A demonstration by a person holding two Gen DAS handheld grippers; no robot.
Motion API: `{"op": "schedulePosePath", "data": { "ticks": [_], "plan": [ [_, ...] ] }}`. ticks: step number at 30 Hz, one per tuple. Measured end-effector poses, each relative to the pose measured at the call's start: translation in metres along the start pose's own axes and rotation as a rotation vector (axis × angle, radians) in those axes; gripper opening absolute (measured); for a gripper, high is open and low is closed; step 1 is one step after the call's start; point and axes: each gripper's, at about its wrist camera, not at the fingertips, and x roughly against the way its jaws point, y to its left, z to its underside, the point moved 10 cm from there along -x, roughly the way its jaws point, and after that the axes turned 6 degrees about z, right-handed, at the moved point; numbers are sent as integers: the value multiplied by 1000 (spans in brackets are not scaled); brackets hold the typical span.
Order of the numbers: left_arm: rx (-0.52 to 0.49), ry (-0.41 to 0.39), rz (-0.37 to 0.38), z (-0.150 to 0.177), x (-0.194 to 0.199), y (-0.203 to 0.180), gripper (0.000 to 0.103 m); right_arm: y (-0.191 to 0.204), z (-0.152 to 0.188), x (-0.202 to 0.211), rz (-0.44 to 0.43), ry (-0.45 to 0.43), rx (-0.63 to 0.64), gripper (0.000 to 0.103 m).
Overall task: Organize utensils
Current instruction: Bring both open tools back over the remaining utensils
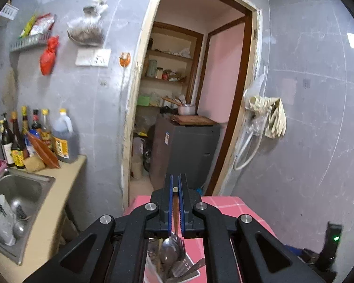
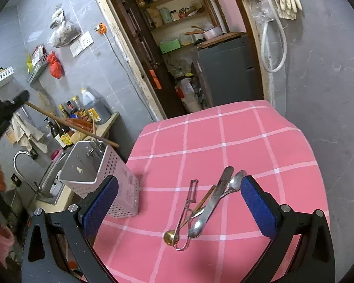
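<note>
The left gripper point(image 1: 176, 189) is clamped on a brown wooden stick point(image 1: 175, 208), its blue pads pressed flat against both sides. In the left wrist view the stick runs straight along the fingers, its cut end showing between the tips and pointing toward the doorway. Seen from the right wrist, the same stick point(image 2: 70, 124) slopes down from the left gripper point(image 2: 23, 97) at the upper left toward the lower right, its free end hanging above the holder point(image 2: 120, 184) (whether it touches the rim cannot be told).

The holder is a pale perforated metal box standing upright at the left edge of the pink checked table point(image 2: 259, 141). The left wrist view looks down into the holder point(image 1: 153, 266), where a spoon point(image 1: 168, 251) and a slotted turner point(image 1: 184, 267) stand.

The right gripper point(image 2: 179, 202) hangs over the table with jaws spread wide, nothing between the pads. Below it, in a loose pile on the cloth, lie a peeler point(image 2: 188, 205), a knife point(image 2: 218, 192), a silver spoon point(image 2: 233, 184) and a gold ladle point(image 2: 171, 237). Their long axes all slant much the same way, from lower left to upper right, with the knife blade and spoon bowl toward the far right and the ladle bowl nearest the camera.
</note>
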Motion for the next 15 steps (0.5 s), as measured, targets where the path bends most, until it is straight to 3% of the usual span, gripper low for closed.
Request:
{"op": "schedulePosePath", "data": {
  "ticks": [8, 15],
  "plan": [
    [-20, -32, -17, -30, 46, -4, 5, 8, 2, -1, -27, 2, 14, 102],
    [-29, 101, -57, 8, 23, -1, 5, 1, 7, -5, -19, 20, 17, 102]
  ]
}}
